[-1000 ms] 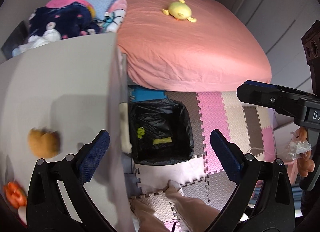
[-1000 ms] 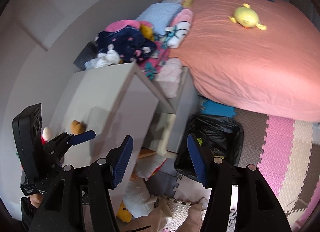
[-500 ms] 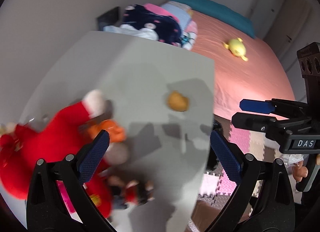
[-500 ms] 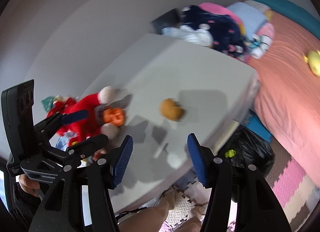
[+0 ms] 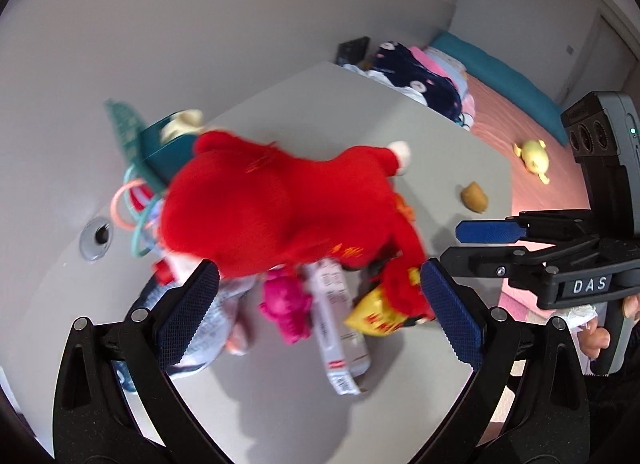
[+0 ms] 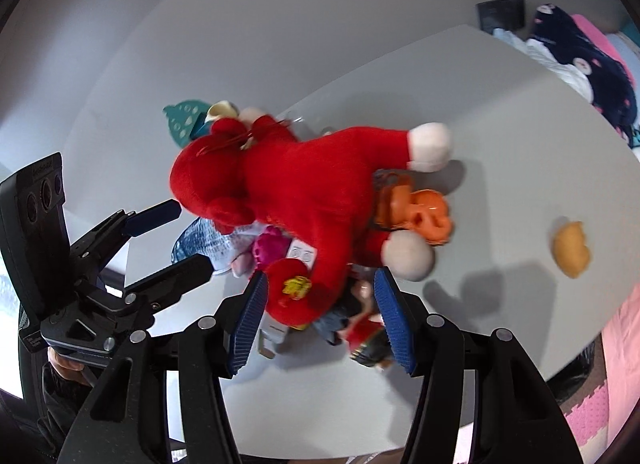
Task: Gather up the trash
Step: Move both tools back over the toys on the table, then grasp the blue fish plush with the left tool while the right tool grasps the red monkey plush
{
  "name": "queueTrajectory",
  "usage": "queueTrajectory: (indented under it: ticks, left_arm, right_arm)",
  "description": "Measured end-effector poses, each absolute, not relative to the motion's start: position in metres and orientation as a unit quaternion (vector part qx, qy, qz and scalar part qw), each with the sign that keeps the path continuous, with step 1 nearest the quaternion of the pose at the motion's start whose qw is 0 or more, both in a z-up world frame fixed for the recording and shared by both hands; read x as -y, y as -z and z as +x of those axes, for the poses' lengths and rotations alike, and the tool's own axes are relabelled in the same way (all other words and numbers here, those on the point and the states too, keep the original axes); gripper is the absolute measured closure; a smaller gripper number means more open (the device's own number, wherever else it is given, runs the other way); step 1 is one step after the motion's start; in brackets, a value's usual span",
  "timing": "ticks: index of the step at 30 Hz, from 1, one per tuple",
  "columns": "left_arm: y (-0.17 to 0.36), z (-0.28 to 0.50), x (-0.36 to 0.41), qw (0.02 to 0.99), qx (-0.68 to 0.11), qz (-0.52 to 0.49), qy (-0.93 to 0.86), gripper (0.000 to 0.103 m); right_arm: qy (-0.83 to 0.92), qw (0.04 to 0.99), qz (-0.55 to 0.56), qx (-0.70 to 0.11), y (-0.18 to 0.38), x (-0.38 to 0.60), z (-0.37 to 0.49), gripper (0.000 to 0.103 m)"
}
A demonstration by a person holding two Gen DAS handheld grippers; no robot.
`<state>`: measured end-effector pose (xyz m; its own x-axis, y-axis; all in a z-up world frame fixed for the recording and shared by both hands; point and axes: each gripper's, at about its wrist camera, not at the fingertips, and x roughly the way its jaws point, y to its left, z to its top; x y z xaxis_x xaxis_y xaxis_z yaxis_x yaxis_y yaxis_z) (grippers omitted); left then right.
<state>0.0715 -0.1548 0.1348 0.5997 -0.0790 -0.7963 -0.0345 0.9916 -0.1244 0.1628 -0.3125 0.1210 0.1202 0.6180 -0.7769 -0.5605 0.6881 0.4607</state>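
Left wrist view looks down on a grey worktop (image 5: 400, 384) that carries one heap of toys and packets. On top of the heap lies one big red plush toy (image 5: 280, 207) with white paws. Under it show one pink plush figure (image 5: 286, 304), one long white packet (image 5: 336, 328), one yellow wrapper (image 5: 376, 316) and one blue-and-white cloth item (image 5: 208, 328); all are blurred. One teal box (image 5: 168, 143) and a few coloured rings (image 5: 132, 203) stand behind the heap by the wall. One small tan scrap (image 5: 474, 196) lies alone on the worktop, well apart from the heap, near the edge beside the bed (image 5: 532, 151); one yellow plush duck (image 5: 534, 155) lies on the bed.

The left gripper (image 5: 320, 316) hangs over the heap with its two fingers spread wide and nothing between them. The right gripper (image 6: 318, 316) likewise has its two fingers spread, clamping nothing, above the near side of the heap. One orange plastic toy (image 6: 420, 215) shows beside the red plush in the right wrist view, with the tan scrap (image 6: 572, 254) off to the right. A hand (image 5: 600, 332) holds the right gripper's handle, with a clear crumpled wrapper (image 5: 580, 314) against it.
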Motion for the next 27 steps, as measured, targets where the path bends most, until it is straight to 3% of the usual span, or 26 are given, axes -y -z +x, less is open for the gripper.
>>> queueTrajectory:
  ticks: [5,10,21,24,27]
  left_arm:
    - [-0.121,0.042,0.120,0.889,-0.451,-0.080,-0.025,0.006]
    - [-0.102,0.027,0.083,0.879,-0.465,-0.089,-0.066,0.006]
    - [-0.064,0.052,0.042,0.854,-0.518,-0.045,-0.037,0.006]
    - [-0.054,0.063,0.044,0.848,-0.528,-0.038,-0.021,0.006]
    - [-0.044,0.071,0.047,0.843,-0.537,-0.033,-0.010,0.006]
  right_arm:
    - [-0.372,0.751,0.016,-0.545,-0.109,0.291,0.168,0.059]
    - [-0.352,0.760,0.002,-0.547,-0.101,0.274,0.172,0.064]
    - [-0.312,0.762,0.023,-0.567,-0.087,0.278,0.186,0.060]
    - [-0.318,0.758,0.029,-0.569,-0.087,0.277,0.188,0.081]
    - [-0.316,0.763,0.039,-0.562,-0.089,0.278,0.186,0.082]
